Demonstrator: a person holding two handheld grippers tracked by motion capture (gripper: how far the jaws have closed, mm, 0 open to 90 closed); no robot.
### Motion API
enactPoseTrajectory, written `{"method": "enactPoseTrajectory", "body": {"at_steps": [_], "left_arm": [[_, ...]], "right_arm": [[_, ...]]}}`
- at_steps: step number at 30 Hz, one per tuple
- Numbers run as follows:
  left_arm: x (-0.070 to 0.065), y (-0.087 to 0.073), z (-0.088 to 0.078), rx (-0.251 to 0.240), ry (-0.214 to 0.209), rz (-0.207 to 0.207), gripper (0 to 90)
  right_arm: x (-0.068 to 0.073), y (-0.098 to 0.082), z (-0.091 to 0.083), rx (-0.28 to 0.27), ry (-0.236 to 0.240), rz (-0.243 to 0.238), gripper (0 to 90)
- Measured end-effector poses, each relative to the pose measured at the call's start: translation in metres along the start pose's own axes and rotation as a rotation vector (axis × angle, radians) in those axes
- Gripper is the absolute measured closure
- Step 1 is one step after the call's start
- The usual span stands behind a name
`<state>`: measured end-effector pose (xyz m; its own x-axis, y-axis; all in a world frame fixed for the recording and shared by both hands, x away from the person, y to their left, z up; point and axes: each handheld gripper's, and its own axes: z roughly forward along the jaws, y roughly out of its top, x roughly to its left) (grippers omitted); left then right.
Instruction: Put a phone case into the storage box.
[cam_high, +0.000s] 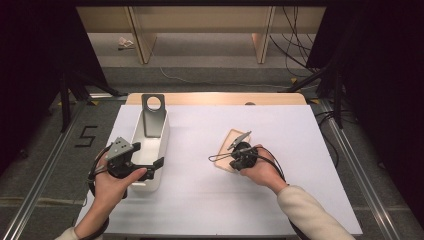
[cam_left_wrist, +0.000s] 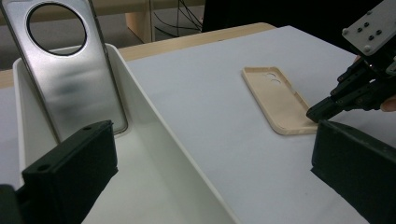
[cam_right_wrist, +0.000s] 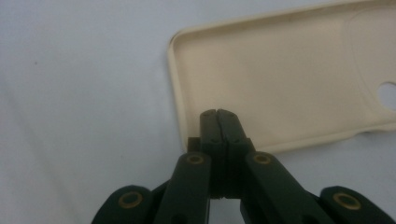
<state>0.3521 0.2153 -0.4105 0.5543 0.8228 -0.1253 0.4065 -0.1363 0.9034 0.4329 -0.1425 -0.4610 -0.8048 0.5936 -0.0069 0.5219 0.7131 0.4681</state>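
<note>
The right gripper (cam_right_wrist: 218, 113), jaws pressed together and empty, rests at the beige phone case's (cam_right_wrist: 280, 79) corner. The left gripper (cam_left_wrist: 205, 172) gapes wide over the white bin (cam_left_wrist: 154, 140).

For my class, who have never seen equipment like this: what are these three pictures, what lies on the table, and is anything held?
A person works with two hand-held grippers, simple two-jaw tongs. The high view looks down from above; each of the other two comes from a camera riding on one tool. On the white table stands a white rectangular plastic bin with a silver metal phone case leaning upright inside. A beige plastic phone case lies flat, inside up. The left hand-held gripper is open at the bin. The right hand-held gripper is shut over the beige case's edge; whether it pinches it is unclear.
</note>
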Motion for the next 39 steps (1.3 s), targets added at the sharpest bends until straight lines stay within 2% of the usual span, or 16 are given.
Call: {"method": "enactPoseTrajectory", "body": {"at_steps": [7, 18, 32, 35, 39], "left_arm": [[-0.001, 0.000, 0.001, 0.004, -0.004, -0.002, 0.1], [-0.001, 0.000, 0.000, 0.002, 0.000, 0.003, 0.1], [-0.003, -0.001, -0.001, -0.002, -0.005, 0.018, 0.1], [-0.004, -0.001, -0.002, -0.006, -0.008, 0.021, 0.1], [-0.007, -0.004, -0.006, -0.013, -0.014, 0.033, 0.1]], "right_arm": [[-0.008, -0.012, -0.008, 0.010, -0.005, -0.008, 90.0], [-0.021, -0.026, -0.019, 0.018, -0.012, 0.013, 90.0], [-0.024, -0.030, -0.022, 0.020, -0.017, 0.014, 90.0], [-0.024, -0.029, -0.024, 0.010, -0.020, 0.012, 86.8], [-0.023, -0.028, -0.028, -0.016, -0.037, -0.027, 77.4]]}}
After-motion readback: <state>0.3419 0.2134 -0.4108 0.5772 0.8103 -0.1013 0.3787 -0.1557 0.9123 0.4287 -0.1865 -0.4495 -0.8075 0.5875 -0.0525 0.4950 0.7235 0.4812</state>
